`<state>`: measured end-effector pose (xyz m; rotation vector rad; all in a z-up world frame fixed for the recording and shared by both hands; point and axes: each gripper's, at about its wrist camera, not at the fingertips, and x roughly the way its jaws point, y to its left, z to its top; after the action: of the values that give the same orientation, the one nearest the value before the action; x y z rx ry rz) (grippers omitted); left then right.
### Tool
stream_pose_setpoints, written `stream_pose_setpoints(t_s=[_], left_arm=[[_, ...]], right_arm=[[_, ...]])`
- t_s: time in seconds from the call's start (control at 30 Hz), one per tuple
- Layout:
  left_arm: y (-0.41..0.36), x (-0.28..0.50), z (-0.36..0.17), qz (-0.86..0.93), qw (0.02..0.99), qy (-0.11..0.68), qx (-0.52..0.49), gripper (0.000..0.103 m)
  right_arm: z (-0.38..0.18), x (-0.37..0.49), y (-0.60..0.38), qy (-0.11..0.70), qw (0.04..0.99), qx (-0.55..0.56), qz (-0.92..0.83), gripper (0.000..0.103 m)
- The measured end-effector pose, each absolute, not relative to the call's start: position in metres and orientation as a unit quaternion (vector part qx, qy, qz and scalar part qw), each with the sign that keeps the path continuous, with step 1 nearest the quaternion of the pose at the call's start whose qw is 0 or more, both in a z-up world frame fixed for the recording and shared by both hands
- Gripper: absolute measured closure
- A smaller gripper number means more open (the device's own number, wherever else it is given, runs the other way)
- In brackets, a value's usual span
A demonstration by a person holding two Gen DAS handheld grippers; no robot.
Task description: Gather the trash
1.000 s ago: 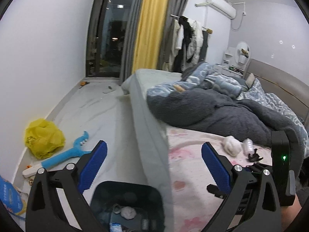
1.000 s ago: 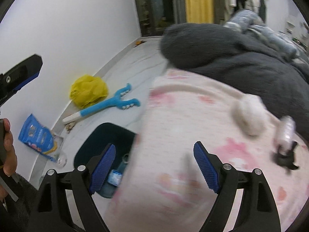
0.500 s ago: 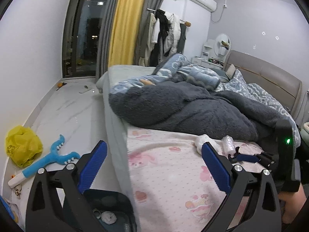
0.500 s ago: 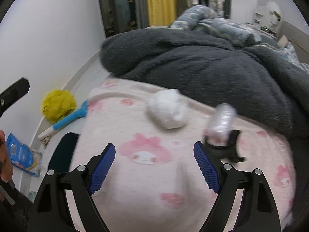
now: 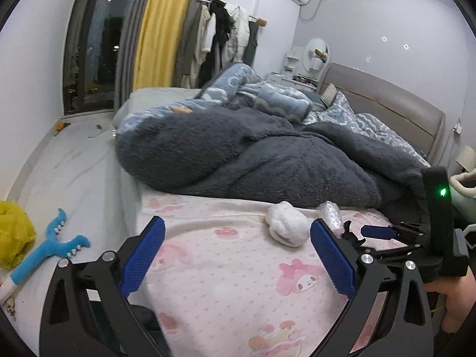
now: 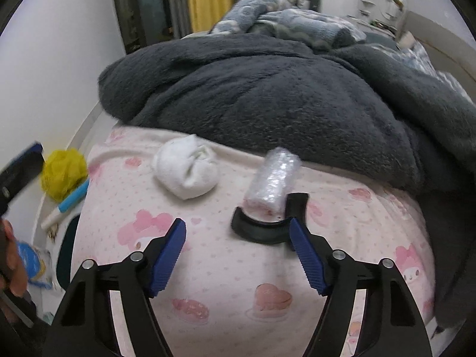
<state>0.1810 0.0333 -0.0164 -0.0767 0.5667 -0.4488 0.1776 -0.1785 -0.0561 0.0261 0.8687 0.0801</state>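
Note:
A crumpled white tissue ball point(image 6: 186, 171) lies on the pink patterned sheet point(image 6: 238, 282) of the bed. A roll of clear bubble wrap point(image 6: 272, 181) lies to its right, with a curved black plastic piece point(image 6: 264, 230) in front of it. My right gripper point(image 6: 238, 244) is open and empty, low over the sheet, its right fingertip close beside the black piece. My left gripper point(image 5: 236, 253) is open and empty above the bed's corner; the tissue ball point(image 5: 287, 226) and bubble wrap point(image 5: 330, 215) lie just beyond it.
A dark grey fleece blanket point(image 6: 267, 89) is heaped behind the trash. On the floor to the left are a yellow bag point(image 5: 13, 235), a blue toy point(image 5: 47, 251) and a dark bin point(image 6: 64, 255), partly hidden by the bed. A blue packet point(image 6: 29, 263) lies near the wall.
Both grippers have swung from the bin by the floor over onto the bed. The right gripper has closed in on the bubble wrap and the black piece. Both stay open.

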Motion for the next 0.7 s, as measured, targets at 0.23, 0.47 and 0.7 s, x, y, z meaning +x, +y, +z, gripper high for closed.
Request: stream_pose_setpoints(t_s=[0.23,0.47,0.7], left_arm=[[0.008,0.197,-0.027,-0.243,0.925,0.292,-0.002,0.004],[0.005,0.211,-0.036,-0.249,0.920,0.303,-0.007,0.004],[0.001,0.222,-0.040,-0.257,0.914,0.313,-0.026,0.004]], right_arm=[[-0.061,0.192,-0.190,0.423,0.905,0.037,0.032,0.036],[-0.072,0.198,-0.199,0.440,0.896,0.047,0.020,0.042],[-0.079,0.199,-0.199,0.451,0.891,0.048,0.031,0.043]])
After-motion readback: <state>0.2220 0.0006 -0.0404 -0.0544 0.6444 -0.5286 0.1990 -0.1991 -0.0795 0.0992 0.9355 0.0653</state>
